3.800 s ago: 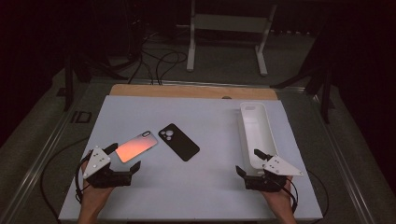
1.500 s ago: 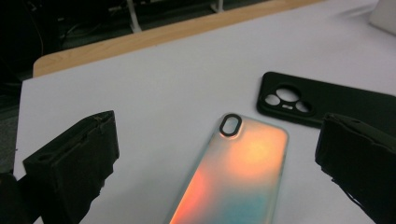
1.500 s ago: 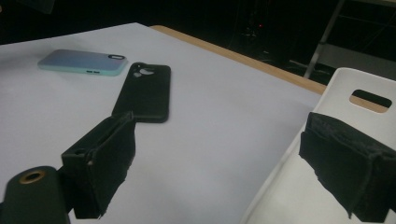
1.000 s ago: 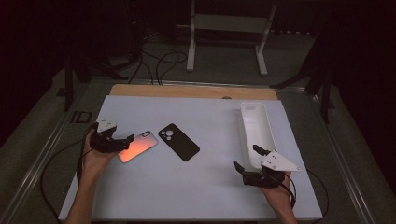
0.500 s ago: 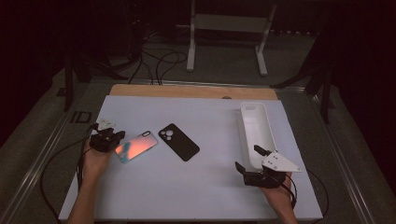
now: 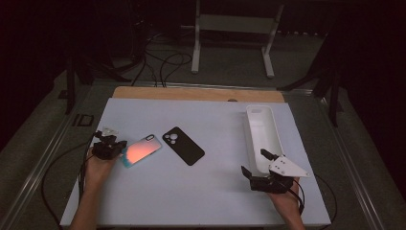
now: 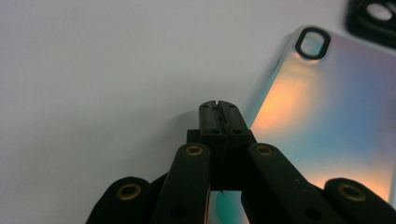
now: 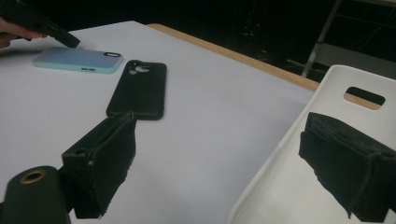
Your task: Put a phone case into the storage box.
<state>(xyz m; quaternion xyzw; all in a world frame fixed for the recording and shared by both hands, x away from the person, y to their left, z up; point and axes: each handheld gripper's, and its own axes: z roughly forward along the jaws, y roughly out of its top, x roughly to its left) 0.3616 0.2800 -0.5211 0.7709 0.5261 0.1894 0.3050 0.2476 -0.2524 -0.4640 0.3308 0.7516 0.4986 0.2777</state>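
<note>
While right gripper (image 6: 258, 168) jaws gape, left gripper (image 7: 219, 112) jaws meet at iridescent case (image 7: 327, 121) edge.

I work at a pale white tabletop (image 6: 158, 201) with a light wooden strip (image 6: 191, 93) along its far edge, set on a grey floor (image 6: 230, 72) where black cables (image 6: 163, 62) snake toward a white metal stand (image 6: 234, 28) in a dim, almost black room.

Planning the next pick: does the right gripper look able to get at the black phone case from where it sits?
Probably yes: the right gripper is open, and bare table lies between it and the black phone case.
</note>
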